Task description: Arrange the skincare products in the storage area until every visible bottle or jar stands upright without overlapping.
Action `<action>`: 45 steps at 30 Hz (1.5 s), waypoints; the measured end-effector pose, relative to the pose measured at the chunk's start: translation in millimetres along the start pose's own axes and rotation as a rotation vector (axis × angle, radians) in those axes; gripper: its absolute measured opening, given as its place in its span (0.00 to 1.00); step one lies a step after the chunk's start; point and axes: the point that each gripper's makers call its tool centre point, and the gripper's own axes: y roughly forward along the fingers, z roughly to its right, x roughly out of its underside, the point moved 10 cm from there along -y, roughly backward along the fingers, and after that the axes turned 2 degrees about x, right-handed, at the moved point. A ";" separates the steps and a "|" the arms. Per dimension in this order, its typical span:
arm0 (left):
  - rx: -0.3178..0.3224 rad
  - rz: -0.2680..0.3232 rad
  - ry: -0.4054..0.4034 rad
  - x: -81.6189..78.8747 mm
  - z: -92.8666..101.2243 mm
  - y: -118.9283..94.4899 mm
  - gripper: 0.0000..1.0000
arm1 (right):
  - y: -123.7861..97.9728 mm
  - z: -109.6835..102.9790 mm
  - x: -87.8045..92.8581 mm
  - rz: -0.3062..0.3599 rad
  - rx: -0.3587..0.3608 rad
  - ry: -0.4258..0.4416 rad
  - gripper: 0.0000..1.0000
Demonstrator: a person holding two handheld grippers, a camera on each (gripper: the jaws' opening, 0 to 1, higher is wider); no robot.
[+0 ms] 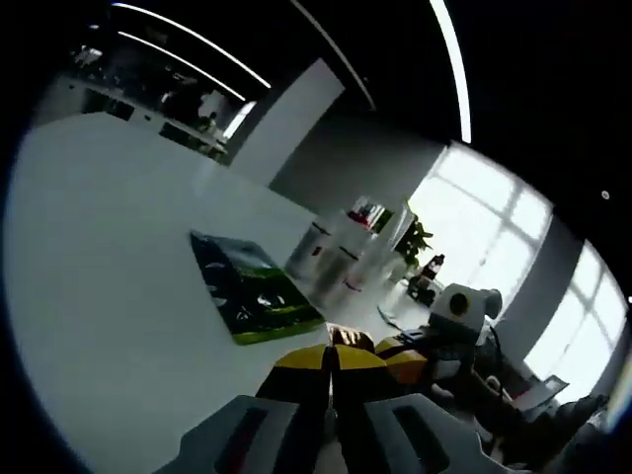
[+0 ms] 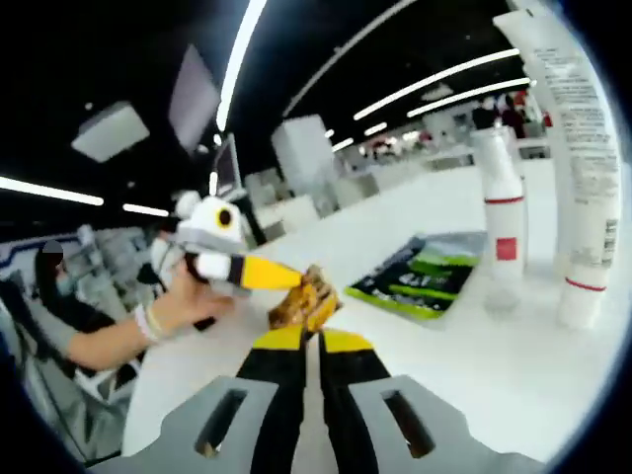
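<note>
The left gripper [image 1: 331, 363] has its yellow-tipped jaws pressed together on a small golden-brown item [image 1: 348, 339]; the right gripper [image 2: 308, 341] is likewise closed, its tips pinching the same crinkled item [image 2: 306, 299] from the other side. Both hang over the white bench [image 1: 109, 296]. A dark green packet [image 1: 247, 288] lies flat toward the middle of the bench. Near the bench's far edge stand a white bottle with a red band [image 2: 501, 222] and, just beside it, a tall white tube [image 2: 578, 168], both upright and apart. A person's hand [image 2: 183, 301] holds the left gripper.
</note>
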 end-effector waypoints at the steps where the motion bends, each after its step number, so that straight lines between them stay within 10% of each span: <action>1: -0.048 -0.008 0.010 1.2 -2.6 0.6 0.00 | -1.2 -0.7 0.7 0.000 0.001 0.001 0.02; 4: -0.197 -0.038 0.021 3.0 -11.9 2.9 0.00 | -3.6 0.9 -1.3 0.015 0.012 0.016 0.00; 14: -0.383 -0.054 0.101 2.1 -18.6 7.7 0.01 | -9.5 9.3 2.5 -0.044 0.128 0.059 0.00; 25: -0.446 -0.006 0.247 0.6 -14.7 7.8 0.02 | -10.7 7.2 8.7 -0.114 0.160 0.004 0.00; 32: -0.420 -0.032 0.171 -0.1 -18.5 5.6 0.01 | -4.1 -20.5 -3.0 0.026 -0.043 -0.166 0.00; 39: -0.423 -0.050 0.172 0.7 -15.3 5.0 0.01 | 26.8 -31.4 11.6 -0.154 -0.069 -0.221 0.00; 45: -0.431 -0.080 0.139 0.9 -10.7 2.3 0.01 | 34.1 -40.9 16.7 -0.164 -0.072 -0.258 0.00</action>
